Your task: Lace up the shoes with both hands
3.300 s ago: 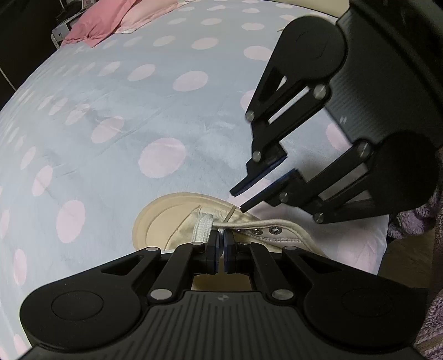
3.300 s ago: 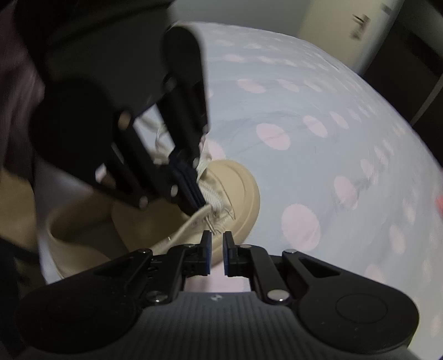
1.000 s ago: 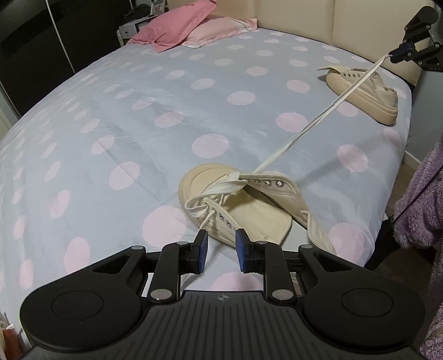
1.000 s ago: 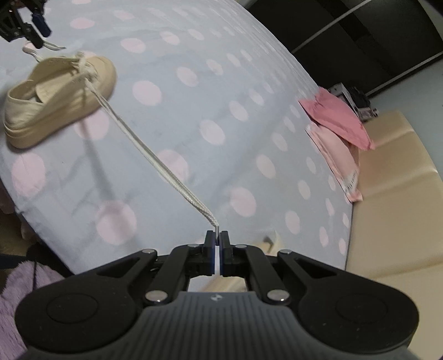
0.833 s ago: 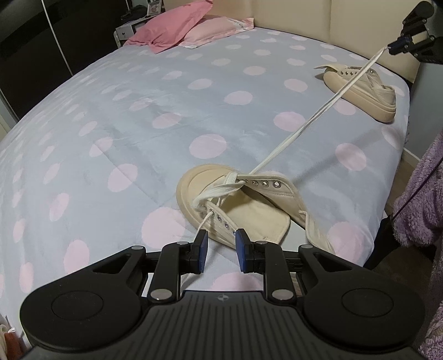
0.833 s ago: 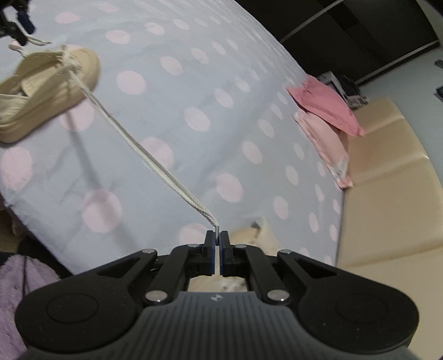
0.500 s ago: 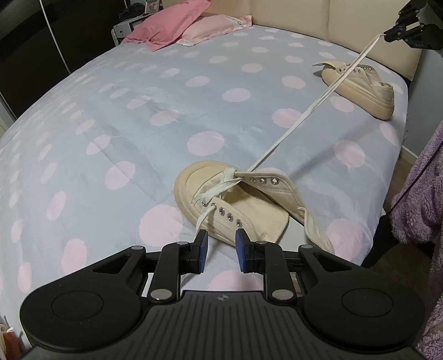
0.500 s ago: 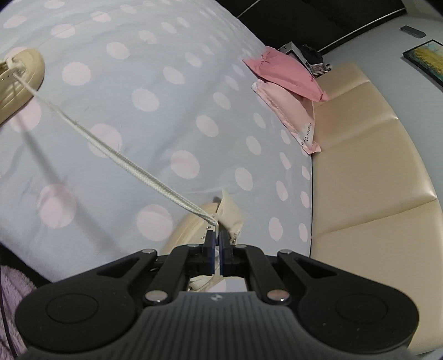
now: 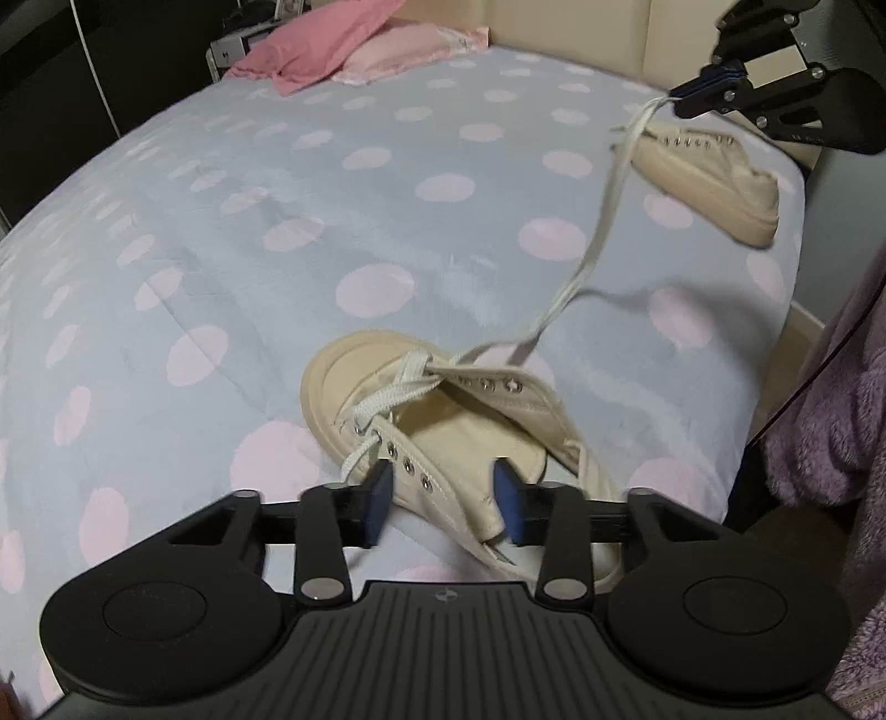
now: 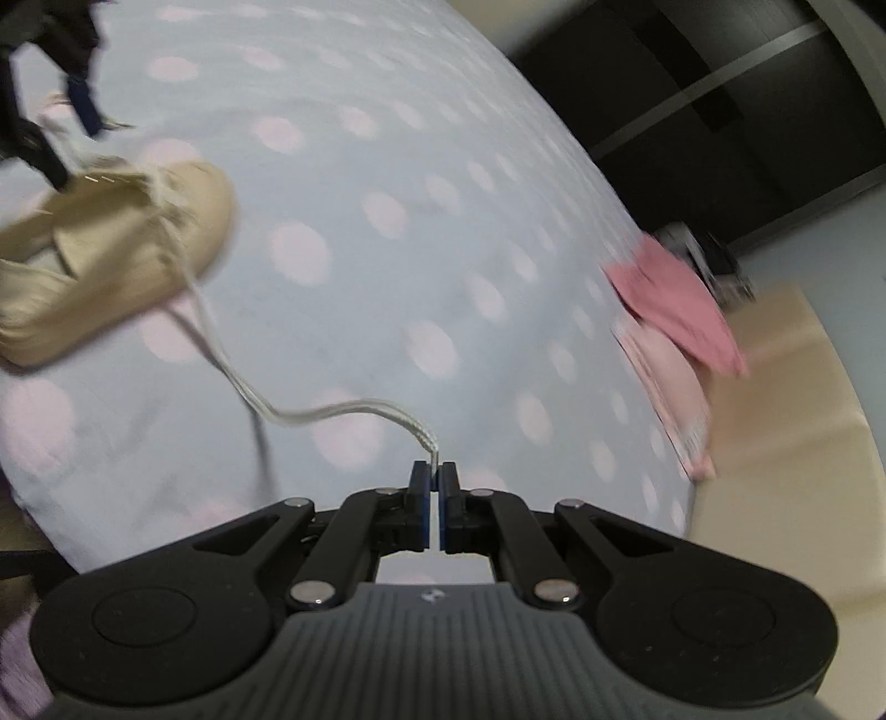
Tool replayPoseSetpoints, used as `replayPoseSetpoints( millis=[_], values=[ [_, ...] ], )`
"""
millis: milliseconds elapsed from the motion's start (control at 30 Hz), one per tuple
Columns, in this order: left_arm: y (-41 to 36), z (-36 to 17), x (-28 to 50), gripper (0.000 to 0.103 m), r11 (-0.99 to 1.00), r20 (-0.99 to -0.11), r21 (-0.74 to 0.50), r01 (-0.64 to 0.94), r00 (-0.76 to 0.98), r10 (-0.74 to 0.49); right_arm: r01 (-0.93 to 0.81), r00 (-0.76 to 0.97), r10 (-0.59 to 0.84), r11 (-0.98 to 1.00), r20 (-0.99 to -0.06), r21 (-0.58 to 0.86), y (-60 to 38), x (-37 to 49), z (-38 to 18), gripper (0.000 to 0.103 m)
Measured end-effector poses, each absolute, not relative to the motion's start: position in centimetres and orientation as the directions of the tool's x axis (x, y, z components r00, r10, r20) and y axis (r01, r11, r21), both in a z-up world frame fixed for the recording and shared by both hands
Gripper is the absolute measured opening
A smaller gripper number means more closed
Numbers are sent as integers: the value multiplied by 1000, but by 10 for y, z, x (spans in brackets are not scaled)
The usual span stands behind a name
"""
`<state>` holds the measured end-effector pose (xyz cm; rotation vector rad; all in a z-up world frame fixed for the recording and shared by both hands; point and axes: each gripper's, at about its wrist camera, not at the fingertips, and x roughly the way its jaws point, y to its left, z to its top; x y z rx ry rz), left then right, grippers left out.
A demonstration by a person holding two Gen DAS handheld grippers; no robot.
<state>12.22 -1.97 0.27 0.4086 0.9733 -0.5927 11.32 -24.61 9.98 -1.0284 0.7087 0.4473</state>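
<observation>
The flat white shoelace (image 9: 595, 243) that ran in a taut straight line half a second ago now sags in a loose curve above the pale blue bed cover with pink dots (image 9: 221, 232), between the near cream canvas lace-up shoe (image 9: 443, 421) and the right gripper (image 9: 706, 91). The right gripper's jaws are pressed together on the lace's tip, seen in its own camera with the end pinched between the blue pads (image 10: 421, 512). That hand has swung back toward the shoe, judging by the slack and by the shoe now sitting larger in its blurred view.

The left gripper (image 9: 446, 504) has widened its jaws, which are opening at this moment; they straddle the shoe's near eyelet flap without the pads visibly pressing on it, where a second ago they stood narrower and just short of it. The shoe lies on the bed near its edge, toe pointing away, laced only through the lowest eyelets. A second cream shoe (image 9: 706, 177) rests farther off by the beige headboard (image 9: 565, 33), with pink pillows (image 9: 343, 50) beyond.

The pull-through looks finished; the slack suggests the lace tip is being brought back for the next eyelet while the left gripper moves to steady the flap.
</observation>
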Motion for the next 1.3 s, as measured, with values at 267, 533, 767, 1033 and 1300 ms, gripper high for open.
replayPoseSetpoints(
  millis=[267, 533, 767, 1033, 1300],
  values=[
    [-6, -3, 135, 14, 786, -880, -7, 618, 370, -298, -775, 620, 173, 289, -765, -562, -168, 103, 66, 3],
    [-1, -2, 142, 14, 796, -887, -64, 602, 330, -321, -823, 568, 279, 158, -775, -546, -112, 106, 41, 3],
    [7, -1, 145, 14, 804, -876, -113, 583, 323, -358, -848, 520, 318, 75, -793, -525, -84, 112, 28, 3],
    [7, 2, 144, 15, 812, -855, -133, 568, 349, -384, -876, 468, 356, 70, -809, -477, -74, 116, 18, 4],
    [9, 3, 149, 16, 819, -841, -152, 553, 363, -401, -908, 418, 424, 201, -803, -367, -84, 130, 26, 28]
  ],
)
